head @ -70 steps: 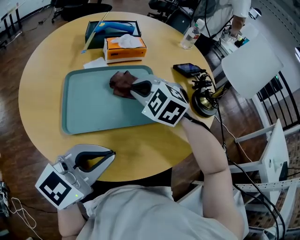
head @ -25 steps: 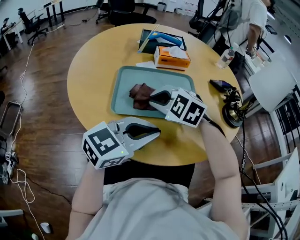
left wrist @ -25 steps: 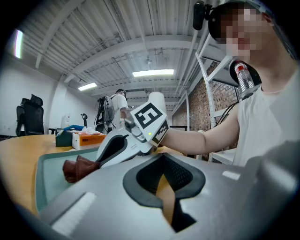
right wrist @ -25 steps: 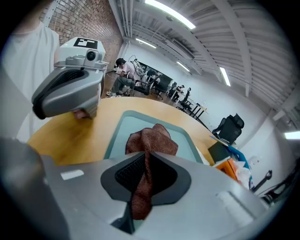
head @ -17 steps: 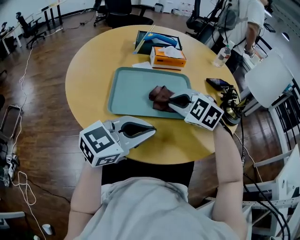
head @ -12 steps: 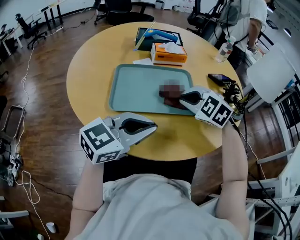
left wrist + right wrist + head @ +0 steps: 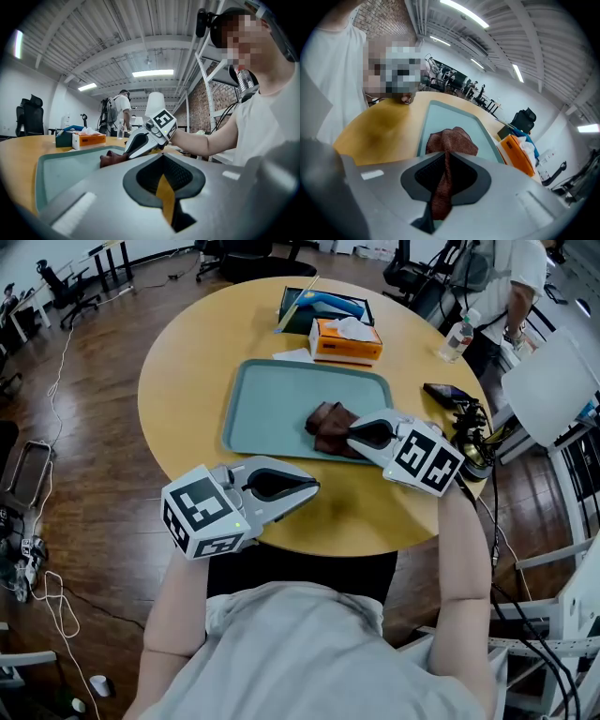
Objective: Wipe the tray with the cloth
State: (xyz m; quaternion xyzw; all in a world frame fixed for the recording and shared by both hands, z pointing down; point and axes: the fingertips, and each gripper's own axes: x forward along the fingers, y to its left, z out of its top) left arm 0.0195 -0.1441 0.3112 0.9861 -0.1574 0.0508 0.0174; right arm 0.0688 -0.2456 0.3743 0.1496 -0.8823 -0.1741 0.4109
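A teal tray (image 7: 272, 399) lies on the round wooden table (image 7: 187, 362). A brown cloth (image 7: 327, 425) sits bunched on the tray's right half, near its front rim. My right gripper (image 7: 353, 437) is shut on the cloth's near edge; in the right gripper view the cloth (image 7: 449, 140) runs down between the jaws of the right gripper (image 7: 446, 158). My left gripper (image 7: 311, 487) hovers over the table's front edge, below the tray, shut with nothing held. The left gripper view looks past the left gripper (image 7: 162, 158) across the tray (image 7: 65, 171) to the cloth (image 7: 109, 160).
An orange tissue box (image 7: 349, 339) and a dark box (image 7: 323, 307) stand behind the tray. A phone (image 7: 448, 395) and a bundle of cables (image 7: 473, 451) lie at the table's right edge, a water bottle (image 7: 458, 336) behind them. A person (image 7: 511, 277) stands at the far right.
My right gripper dragged the cloth from the tray's left part across to its right side, then back a little leftward. The left gripper has stayed near the table's front edge.
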